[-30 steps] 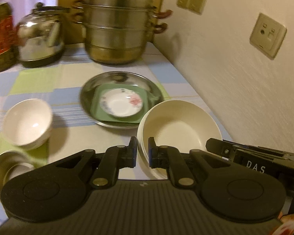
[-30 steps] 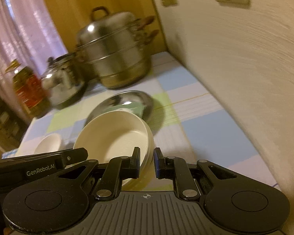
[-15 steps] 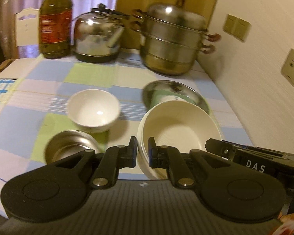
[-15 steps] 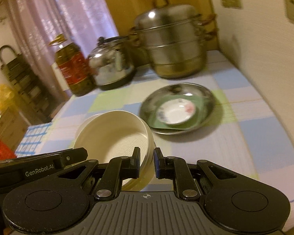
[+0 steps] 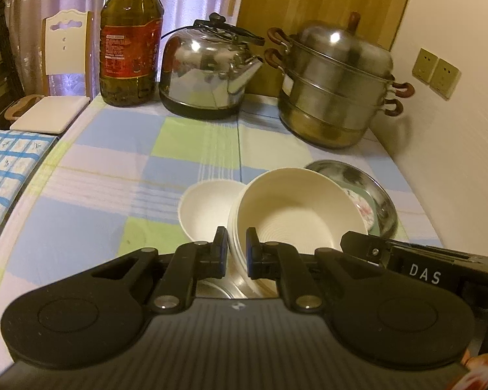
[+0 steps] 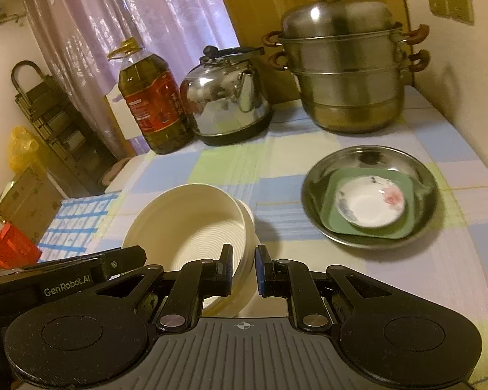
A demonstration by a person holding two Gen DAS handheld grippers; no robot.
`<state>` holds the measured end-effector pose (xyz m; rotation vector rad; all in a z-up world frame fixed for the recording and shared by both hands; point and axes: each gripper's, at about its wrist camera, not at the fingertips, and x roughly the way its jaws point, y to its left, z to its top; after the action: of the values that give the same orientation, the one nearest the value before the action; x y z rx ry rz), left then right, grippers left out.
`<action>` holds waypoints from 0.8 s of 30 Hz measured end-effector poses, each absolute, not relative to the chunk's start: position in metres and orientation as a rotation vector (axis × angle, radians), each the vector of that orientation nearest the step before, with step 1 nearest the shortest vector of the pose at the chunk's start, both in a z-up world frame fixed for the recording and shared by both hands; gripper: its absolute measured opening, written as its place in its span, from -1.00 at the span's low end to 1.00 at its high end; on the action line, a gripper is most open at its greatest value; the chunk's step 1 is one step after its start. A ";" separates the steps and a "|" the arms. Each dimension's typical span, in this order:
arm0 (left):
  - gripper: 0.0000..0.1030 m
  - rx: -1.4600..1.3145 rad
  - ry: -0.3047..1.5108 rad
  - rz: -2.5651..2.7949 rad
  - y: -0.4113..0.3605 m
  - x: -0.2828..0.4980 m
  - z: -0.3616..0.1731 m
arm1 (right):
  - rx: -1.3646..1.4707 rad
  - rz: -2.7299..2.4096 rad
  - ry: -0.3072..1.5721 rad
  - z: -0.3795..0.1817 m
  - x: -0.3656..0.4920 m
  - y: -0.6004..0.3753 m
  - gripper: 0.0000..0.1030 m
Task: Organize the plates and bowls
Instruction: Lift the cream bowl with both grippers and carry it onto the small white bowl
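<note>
A large cream bowl (image 5: 296,208) (image 6: 185,221) hangs tilted above the checked tablecloth, held by both grippers. My left gripper (image 5: 237,247) is shut on its left rim, and my right gripper (image 6: 244,265) is shut on the opposite rim. Just behind it stands a smaller white bowl (image 5: 208,208). A small steel bowl (image 5: 211,287) shows below the left fingers, mostly hidden. To the right lies a steel plate (image 6: 312,175) (image 5: 387,208) that holds a green square plate (image 6: 335,224) with a flowered white saucer (image 6: 369,206) on top.
Along the table's back stand an oil bottle (image 5: 130,39), a steel kettle (image 5: 208,71) and a tiered steamer pot (image 5: 335,87). A wall with sockets (image 5: 436,71) runs down the right side. A white chair (image 5: 65,65) sits past the left edge.
Both grippers have carried the large cream bowl leftward, away from the steel plate and over towards the small white bowl. The grip on both rims is unchanged.
</note>
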<state>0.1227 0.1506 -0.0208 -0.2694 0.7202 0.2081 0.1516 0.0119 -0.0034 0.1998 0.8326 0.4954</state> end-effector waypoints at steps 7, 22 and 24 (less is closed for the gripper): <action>-0.81 -0.285 0.732 0.187 0.186 0.155 -0.024 | 0.235 0.469 0.863 -0.007 0.185 0.038 -0.72; -0.81 -0.286 0.792 0.174 0.213 0.200 -0.051 | 0.247 0.418 0.931 -0.034 0.231 0.061 -0.72; -0.81 -0.289 0.799 0.173 0.215 0.202 -0.055 | 0.247 0.416 0.941 -0.038 0.233 0.062 -0.72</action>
<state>0.2021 0.2147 -0.0551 -0.2885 0.7992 0.1730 0.2335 0.0625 -0.0385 0.2468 0.9412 0.4156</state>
